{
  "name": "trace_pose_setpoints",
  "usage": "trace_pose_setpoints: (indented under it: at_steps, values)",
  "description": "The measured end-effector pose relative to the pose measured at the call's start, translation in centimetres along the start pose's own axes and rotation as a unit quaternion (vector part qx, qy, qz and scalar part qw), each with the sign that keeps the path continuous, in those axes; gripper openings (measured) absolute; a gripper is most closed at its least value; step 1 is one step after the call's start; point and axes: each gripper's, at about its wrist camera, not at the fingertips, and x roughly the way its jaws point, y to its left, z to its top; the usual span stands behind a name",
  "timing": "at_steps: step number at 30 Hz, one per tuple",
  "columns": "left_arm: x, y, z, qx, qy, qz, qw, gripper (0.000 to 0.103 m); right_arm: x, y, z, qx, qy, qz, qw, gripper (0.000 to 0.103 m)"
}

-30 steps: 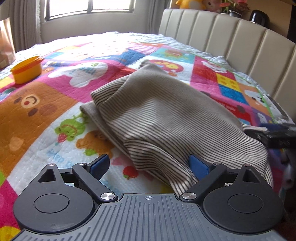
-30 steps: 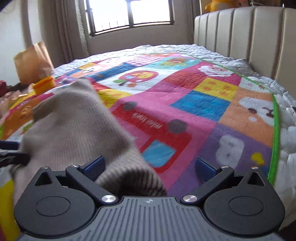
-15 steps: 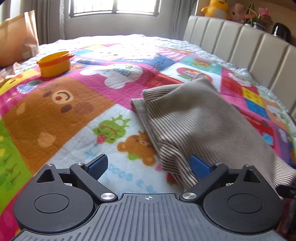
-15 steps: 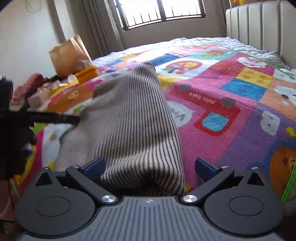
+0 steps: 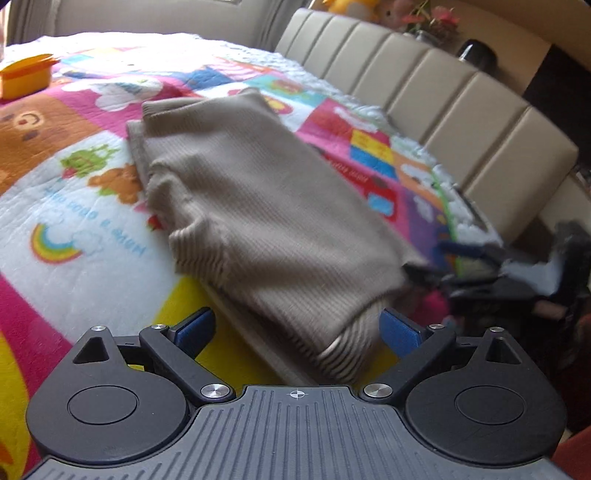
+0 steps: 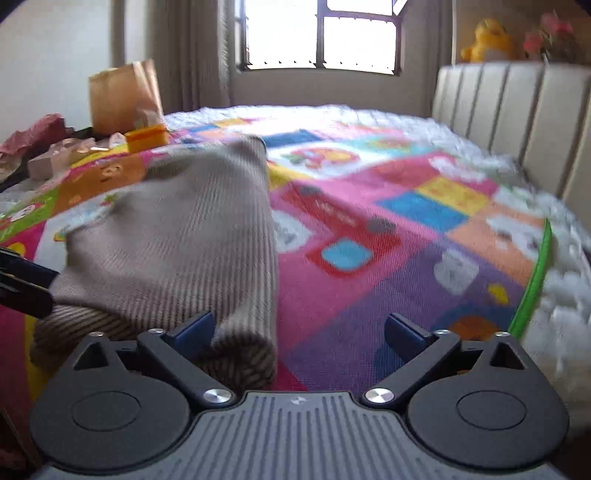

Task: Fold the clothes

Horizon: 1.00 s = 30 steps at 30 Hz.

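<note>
Beige ribbed knit garment [image 5: 258, 206], folded, lies mid-frame on the colourful patchwork quilt [image 5: 74, 206]; its near end sits between the wide-open left gripper [image 5: 297, 328] jaws. Right gripper [image 6: 299, 328], closing, has the garment's corner beside its left finger, unpinched.

Bright blown-out window [image 6: 321, 33] backlight, motion blur, fisheye-bent edges

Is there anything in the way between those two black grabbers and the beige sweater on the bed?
Nothing visible. The near edge of the beige sweater already lies between the fingers of the left gripper and of the right gripper, whose jaws are closing. The orange tub sits well off on the quilt.
</note>
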Motion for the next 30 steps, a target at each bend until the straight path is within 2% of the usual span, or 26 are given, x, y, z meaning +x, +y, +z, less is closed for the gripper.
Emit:
trace_pose_setpoints:
  at_steps: [2, 5, 7, 11, 15, 19, 22, 24, 27, 30]
  values:
    - [-0.3, 0.7, -0.1, -0.001, -0.007, 0.019, 0.9998, 0.099, -1.3, 1.7, 0.4, -0.067, -0.024, 0.017, 0.997, 0.073]
    - [-1.1, 1.6, 0.0, -0.008, -0.016, 0.038, 0.9991, 0.099, -2.1, 4.3, 0.4, -0.143, -0.032, 0.078, 0.986, 0.073]
    - [-1.5, 2.1, 0.2, -0.013, -0.019, 0.050, 0.9985, 0.099, -1.8, 6.3, -0.1, -0.188, -0.024, 0.110, 0.976, 0.079]
    - [-2.4, 2.7, 0.1, -0.015, -0.023, 0.064, 0.9976, 0.099, -0.9, 9.7, -1.6, -0.270, -0.029, 0.103, 0.957, 0.089]
    - [-2.7, 2.9, -0.2, -0.018, -0.022, 0.067, 0.9973, 0.100, -0.9, 11.7, -2.7, -0.309, -0.034, 0.127, 0.942, 0.100]
    - [-2.3, 2.8, -0.2, -0.020, -0.018, 0.067, 0.9974, 0.101, -0.7, 11.7, -2.7, -0.297, -0.033, 0.118, 0.947, 0.101]
    - [-2.2, 2.6, -0.2, -0.017, -0.019, 0.062, 0.9978, 0.101, -0.6, 11.3, -2.3, -0.275, -0.032, 0.114, 0.954, 0.089]
    - [-2.2, 2.6, -0.2, -0.015, -0.019, 0.061, 0.9979, 0.101, -0.5, 10.4, -1.5, -0.237, -0.026, 0.118, 0.964, 0.076]
    - [-2.4, 2.5, -0.2, -0.009, -0.020, 0.060, 0.9979, 0.101, -0.3, 8.6, -0.3, -0.173, -0.010, 0.136, 0.975, 0.071]
    - [-2.9, 2.3, -0.3, 0.005, -0.025, 0.055, 0.9982, 0.102, 0.2, 6.6, 0.8, -0.091, 0.010, 0.164, 0.982, 0.070]
